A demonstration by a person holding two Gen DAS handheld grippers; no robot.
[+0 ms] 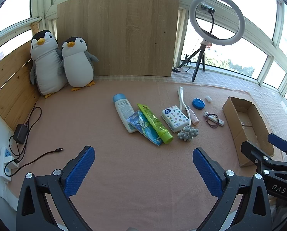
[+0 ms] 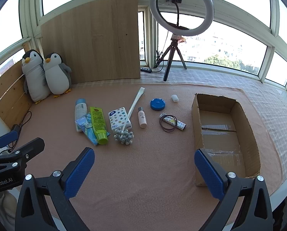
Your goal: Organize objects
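The left tool (image 1: pixel 143 165) and the right tool (image 2: pixel 144 165) were closest to the cameras, both spread wide and holding nothing, up above the pink blanket (image 2: pixel 143 182). The things to tidy lay in a bunch in the middle of it: a white bottle (image 2: pixel 79 109), a green tube (image 2: pixel 99 125), a tissue pack (image 2: pixel 119 119), a small pink bottle (image 2: pixel 142 118), a blue round tin (image 2: pixel 158 104) and hair bands (image 2: pixel 167 124). The cardboard box (image 2: pixel 198 127) on the right side looked empty, so I think no tidying had been done and all of it was left to do, while two toy penguins (image 1: pixel 62 63) sat far back by the wooden board (image 1: pixel 120 32).
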